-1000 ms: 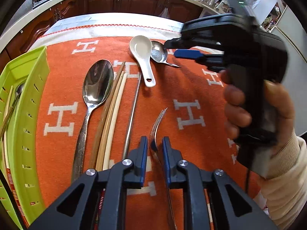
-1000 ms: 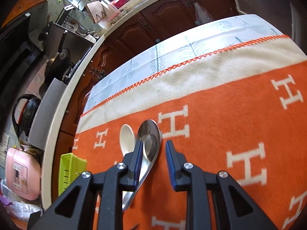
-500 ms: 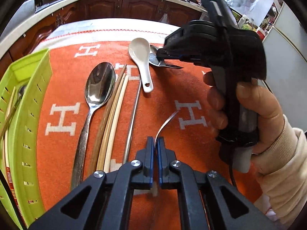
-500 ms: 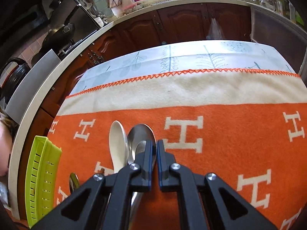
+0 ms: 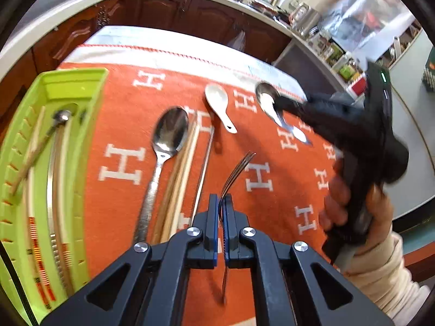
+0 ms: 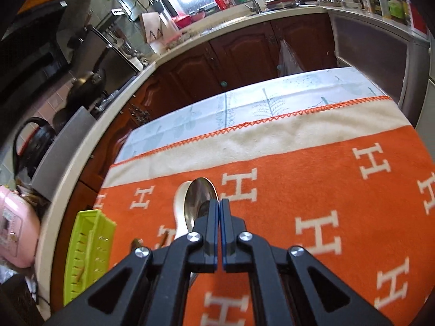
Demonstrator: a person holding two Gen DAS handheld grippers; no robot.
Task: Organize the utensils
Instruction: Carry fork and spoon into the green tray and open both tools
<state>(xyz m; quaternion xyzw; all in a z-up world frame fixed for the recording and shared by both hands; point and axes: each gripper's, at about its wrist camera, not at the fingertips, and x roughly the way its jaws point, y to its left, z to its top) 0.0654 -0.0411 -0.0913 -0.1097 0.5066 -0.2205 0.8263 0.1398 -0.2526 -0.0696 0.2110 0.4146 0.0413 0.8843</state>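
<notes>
My left gripper is shut on a steel fork and holds it above the orange blanket, tines pointing away. My right gripper is shut on a small steel spoon, lifted off the cloth; it also shows in the left wrist view. A white ceramic spoon, a large steel spoon, wooden chopsticks and a metal rod lie on the blanket. A green utensil tray at the left holds several utensils.
The blanket covers a table whose far edge faces dark wooden kitchen cabinets. The tray also shows at the lower left of the right wrist view. A pink appliance stands off the table at the far left.
Both grippers closed, the left on the fork and the right on the small spoon. Both then lifted; the small spoon moved right, away from the white spoon.
</notes>
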